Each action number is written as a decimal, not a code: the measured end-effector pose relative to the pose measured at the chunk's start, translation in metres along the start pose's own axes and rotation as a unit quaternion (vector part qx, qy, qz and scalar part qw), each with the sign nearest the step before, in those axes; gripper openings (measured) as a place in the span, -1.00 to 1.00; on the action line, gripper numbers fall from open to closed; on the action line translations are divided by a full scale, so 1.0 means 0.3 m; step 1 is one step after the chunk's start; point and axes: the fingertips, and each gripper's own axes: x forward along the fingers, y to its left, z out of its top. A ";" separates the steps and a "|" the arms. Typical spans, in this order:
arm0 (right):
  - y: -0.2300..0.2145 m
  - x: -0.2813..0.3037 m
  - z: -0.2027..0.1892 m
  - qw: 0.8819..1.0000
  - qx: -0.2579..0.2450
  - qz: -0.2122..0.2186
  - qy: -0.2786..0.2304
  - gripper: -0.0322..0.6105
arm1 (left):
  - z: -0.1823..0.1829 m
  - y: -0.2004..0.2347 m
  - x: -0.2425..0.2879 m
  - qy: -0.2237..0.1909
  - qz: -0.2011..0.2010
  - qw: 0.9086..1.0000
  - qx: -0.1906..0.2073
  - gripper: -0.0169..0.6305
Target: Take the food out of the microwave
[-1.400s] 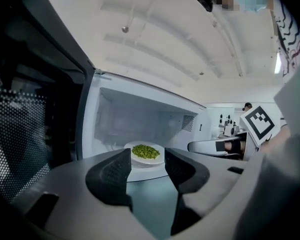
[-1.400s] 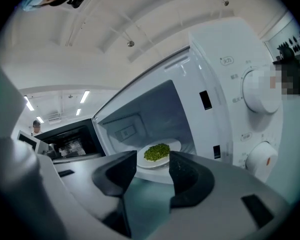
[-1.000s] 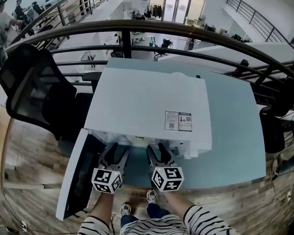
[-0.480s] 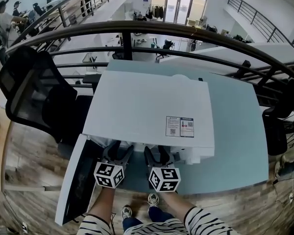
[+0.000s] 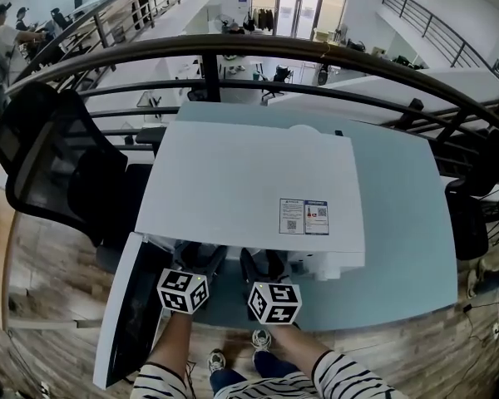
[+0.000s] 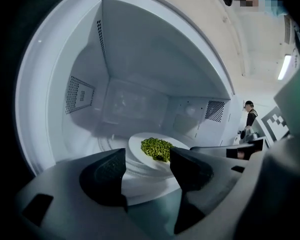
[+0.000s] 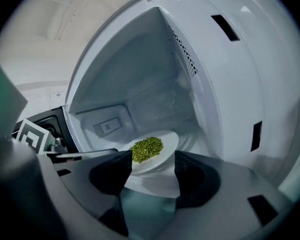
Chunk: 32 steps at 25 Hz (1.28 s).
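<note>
White plate (image 6: 136, 145) of green peas (image 6: 156, 148) sits inside the open microwave (image 5: 249, 181); judged rigid, breakable, slippery, contents loose. Left gripper (image 6: 146, 157) and right gripper (image 7: 153, 159) are both opening, holding nothing; grip opposite rim edges, keep level

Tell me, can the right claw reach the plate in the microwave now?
Probably yes: the door stands open, the plate lies straight ahead of the right claw, whose jaws are opening with nothing between them.

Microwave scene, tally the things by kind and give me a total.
Microwave: 1
Plate: 1
Heap of green peas: 1
Grippers: 2, the left gripper and the right gripper, jaws opening, nothing between them
Total: 5
</note>
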 end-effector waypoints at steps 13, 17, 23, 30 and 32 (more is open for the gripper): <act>0.012 0.003 -0.009 1.000 -0.019 0.015 0.008 -0.10 | -0.012 -0.040 0.037 0.031 -0.033 0.999 0.015 -0.15; 0.017 -0.004 -0.013 0.999 -0.018 0.025 0.012 -0.10 | -0.013 -0.055 0.035 0.029 -0.036 0.999 0.010 -0.15; 0.031 -0.018 -0.019 0.999 -0.012 0.036 0.019 -0.10 | -0.018 -0.059 0.013 0.026 -0.030 0.999 -0.001 -0.15; 0.057 -0.059 -0.036 0.999 -0.001 0.047 0.024 -0.10 | -0.032 -0.082 -0.048 0.019 -0.022 0.999 -0.014 -0.14; 0.061 -0.072 -0.038 0.998 0.002 0.049 0.025 -0.10 | -0.036 -0.091 -0.064 0.018 -0.020 0.999 -0.019 -0.14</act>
